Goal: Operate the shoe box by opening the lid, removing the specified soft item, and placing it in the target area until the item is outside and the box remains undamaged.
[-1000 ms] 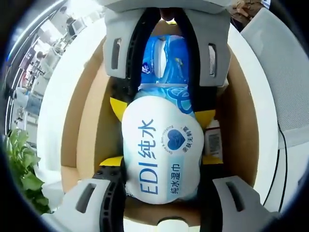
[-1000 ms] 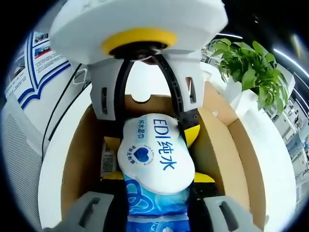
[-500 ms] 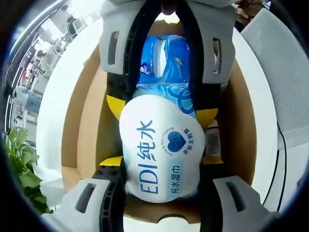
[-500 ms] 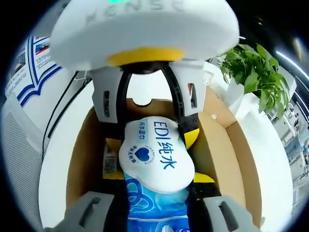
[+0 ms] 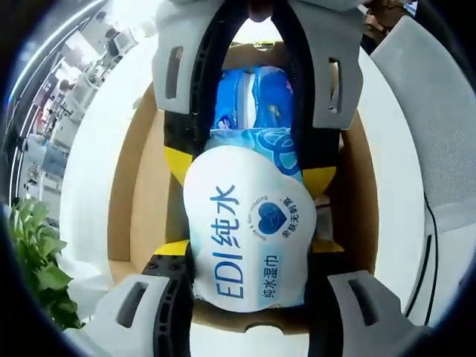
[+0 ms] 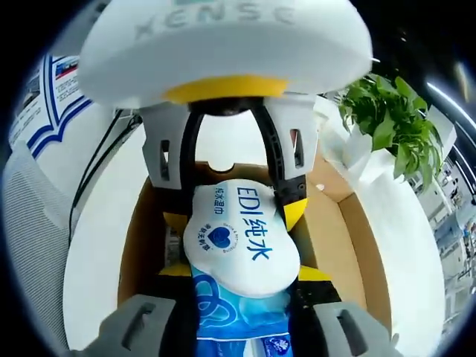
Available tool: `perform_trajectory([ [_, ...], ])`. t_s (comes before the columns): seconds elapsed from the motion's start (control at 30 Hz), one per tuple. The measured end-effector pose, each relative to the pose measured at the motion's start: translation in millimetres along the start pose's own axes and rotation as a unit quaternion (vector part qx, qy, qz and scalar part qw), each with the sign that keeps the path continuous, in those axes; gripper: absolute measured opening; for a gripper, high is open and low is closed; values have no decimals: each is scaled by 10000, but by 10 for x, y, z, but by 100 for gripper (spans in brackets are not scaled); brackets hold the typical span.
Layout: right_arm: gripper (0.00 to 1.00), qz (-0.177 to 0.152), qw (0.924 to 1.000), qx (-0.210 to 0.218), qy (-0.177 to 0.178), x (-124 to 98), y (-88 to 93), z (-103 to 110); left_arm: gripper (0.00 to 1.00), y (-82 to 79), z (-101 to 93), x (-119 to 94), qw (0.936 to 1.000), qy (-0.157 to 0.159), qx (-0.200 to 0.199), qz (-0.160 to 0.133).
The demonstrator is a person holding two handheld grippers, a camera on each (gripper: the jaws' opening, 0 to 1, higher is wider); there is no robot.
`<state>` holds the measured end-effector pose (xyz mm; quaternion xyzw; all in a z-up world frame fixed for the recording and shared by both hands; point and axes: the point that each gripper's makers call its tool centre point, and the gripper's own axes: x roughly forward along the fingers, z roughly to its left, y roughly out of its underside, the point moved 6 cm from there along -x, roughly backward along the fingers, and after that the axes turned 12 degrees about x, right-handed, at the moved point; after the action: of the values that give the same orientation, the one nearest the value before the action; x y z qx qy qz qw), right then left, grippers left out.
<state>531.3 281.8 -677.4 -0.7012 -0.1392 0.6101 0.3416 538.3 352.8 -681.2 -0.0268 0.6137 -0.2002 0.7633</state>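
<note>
Both grippers pinch the wet-wipe pack point(image 5: 249, 234) from opposite ends: the left gripper point(image 5: 249, 256) grips it at frame centre in the left gripper view, the right gripper point(image 6: 242, 271) at lower centre in the right gripper view. Behind the pack lies the open cardboard shoe box point(image 6: 346, 245) on a white table point(image 5: 97, 163), with a potted plant point(image 6: 387, 123) at upper right.

Glossy blue-and-white plastic film on the wet-wipe pack point(image 5: 249, 234), catching highlights above the matt brown cardboard of the shoe box point(image 5: 134, 201). Smooth white tabletop point(image 6: 97, 253) beside the box. Matt grey and black moulded plastic with yellow pads on the left gripper point(image 5: 249, 256) and right gripper point(image 6: 242, 286).
</note>
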Motion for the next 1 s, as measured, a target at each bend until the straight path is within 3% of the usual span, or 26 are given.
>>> perform_trajectory([
  [0.63,43,-174,9998,-34,-5,-340,-31,-11,59,-268,59,-235,10000,-71,-2,52],
  [1.0,43,-161,9998,-3,66,-565,63,-37,59,-516,91,-272,9999,-85,62,-18],
])
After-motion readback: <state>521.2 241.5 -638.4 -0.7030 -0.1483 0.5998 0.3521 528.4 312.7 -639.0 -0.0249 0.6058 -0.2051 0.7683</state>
